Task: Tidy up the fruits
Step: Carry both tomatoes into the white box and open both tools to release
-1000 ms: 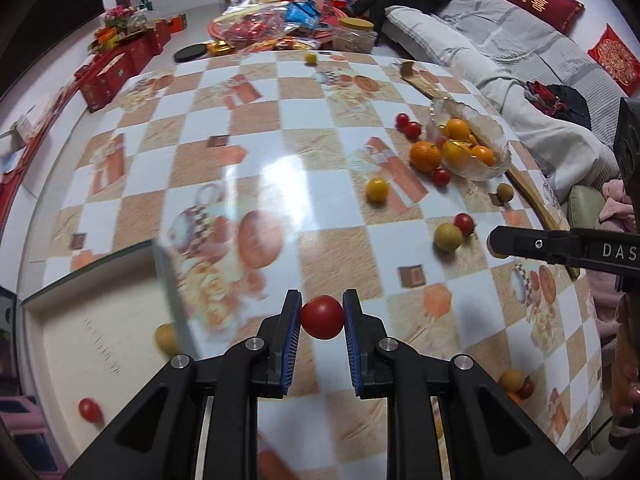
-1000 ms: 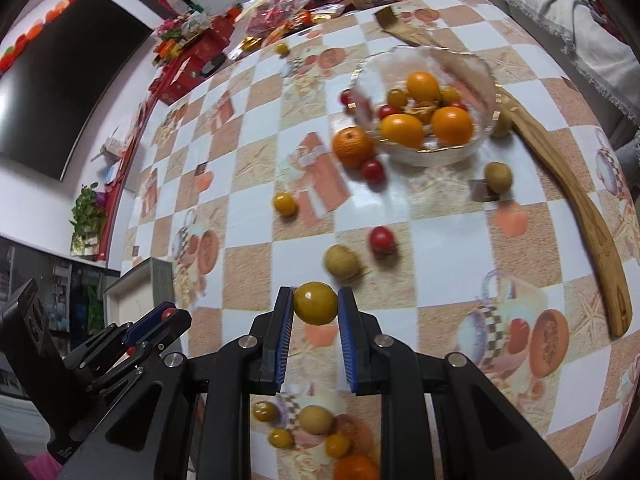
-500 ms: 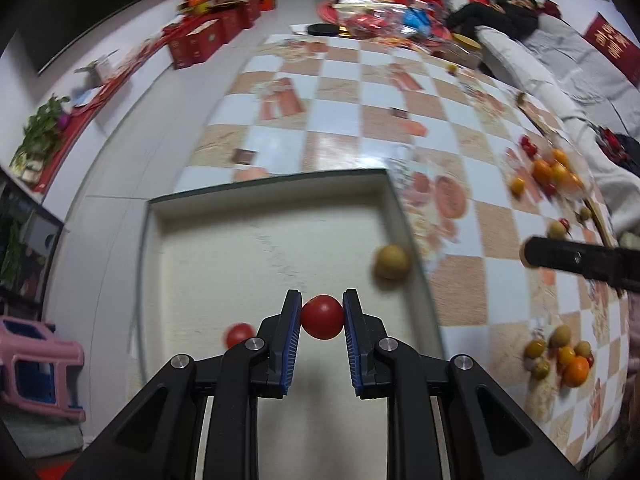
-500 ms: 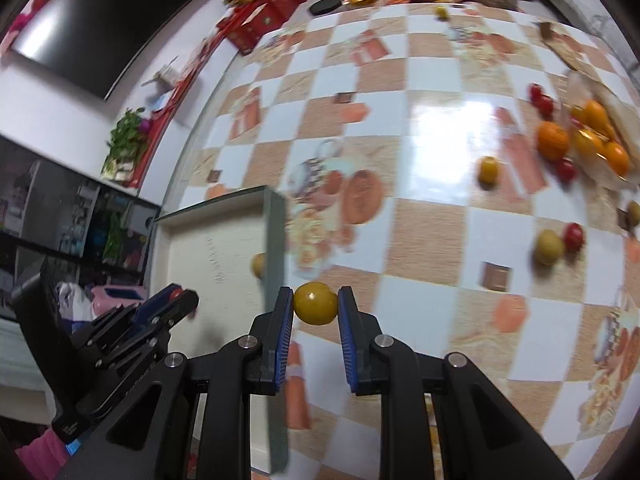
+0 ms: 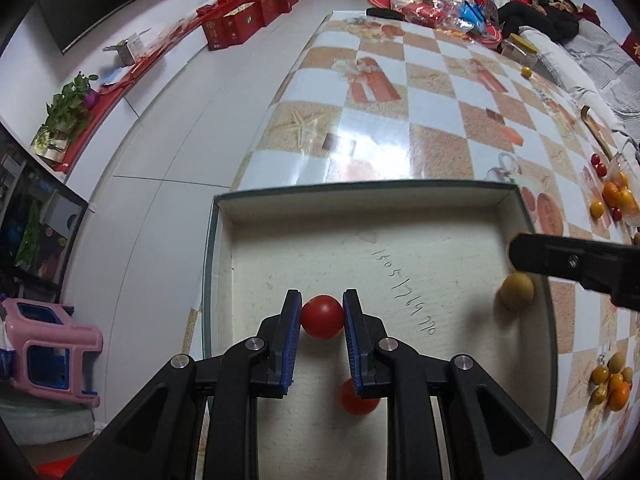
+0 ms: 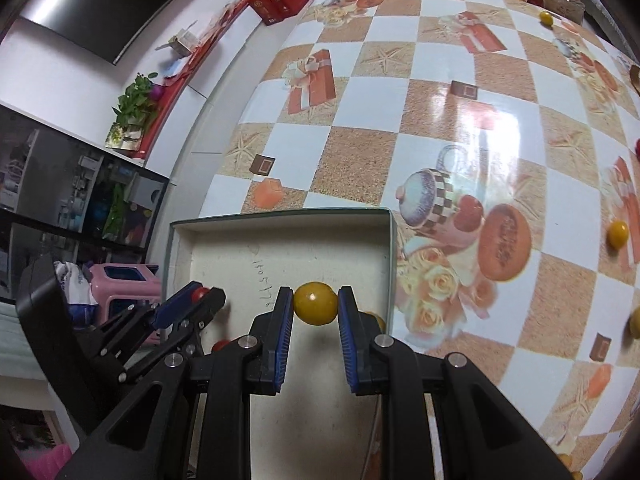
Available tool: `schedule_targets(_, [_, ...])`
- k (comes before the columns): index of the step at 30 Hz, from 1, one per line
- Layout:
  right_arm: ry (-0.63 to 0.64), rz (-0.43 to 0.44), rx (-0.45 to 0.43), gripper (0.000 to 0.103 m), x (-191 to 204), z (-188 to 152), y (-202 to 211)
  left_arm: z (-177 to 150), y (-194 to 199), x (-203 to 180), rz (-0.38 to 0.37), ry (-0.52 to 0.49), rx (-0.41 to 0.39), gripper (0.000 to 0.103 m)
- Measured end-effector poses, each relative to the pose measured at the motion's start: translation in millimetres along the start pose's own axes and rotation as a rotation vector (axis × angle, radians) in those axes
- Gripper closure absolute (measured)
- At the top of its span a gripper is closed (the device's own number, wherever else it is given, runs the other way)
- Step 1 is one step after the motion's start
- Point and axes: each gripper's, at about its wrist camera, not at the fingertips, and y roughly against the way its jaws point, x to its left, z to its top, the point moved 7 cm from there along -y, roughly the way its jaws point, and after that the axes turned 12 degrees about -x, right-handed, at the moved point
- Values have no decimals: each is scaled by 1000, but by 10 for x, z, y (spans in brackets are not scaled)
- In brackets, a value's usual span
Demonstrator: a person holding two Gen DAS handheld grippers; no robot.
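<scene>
Over the box (image 5: 516,216) at the worktop's near-left corner, the left claw (image 5: 322,316) grips a red fruit (image 5: 322,317) and the right claw (image 6: 315,308) a yellow fruit (image 6: 315,303). Delivery step; next, probably, release. Inside the box: another red fruit (image 5: 358,402), a tan fruit (image 5: 516,291).

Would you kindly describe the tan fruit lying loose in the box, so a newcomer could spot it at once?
Start at the shallow cream box at the near end of the checkered table. Along its right-hand wall, just under the tip of the right gripper, lies the tan fruit. It is dull yellow-brown and free, whereas the other loose fruit in the box, the red fruit, is red.
</scene>
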Motion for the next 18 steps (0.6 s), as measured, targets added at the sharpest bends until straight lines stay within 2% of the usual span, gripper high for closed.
schedule_targets(10, [65, -80, 76, 76, 1, -56, -365, -57, -75, 22, -2, -28, 17, 80])
schedule_targets(11, [64, -81, 81, 75, -5, -65, -380, -59, -74, 20, -1, -33, 17, 74])
schedule_targets(12, [61, -79, 83, 72, -8, -65, -387, -65, -75, 20, 2, -37, 21, 46])
schedule_targets(13, [55, -70, 79, 63, -1, -56, -387, -65, -60, 29, 10, -34, 12, 30])
schedule_targets(14, [52, -64, 80, 59, 8, -41, -394, -53, -28, 25, -3, -29, -11, 25])
schedule_targets(16, [48, -51, 71, 50, 35, -12, -379, -47, 1, -2, 7, -48, -23, 25])
schedule_targets(18, [42, -46, 56, 47, 48, 24, -348, -71, -9, -22, 11, -58, -8, 25])
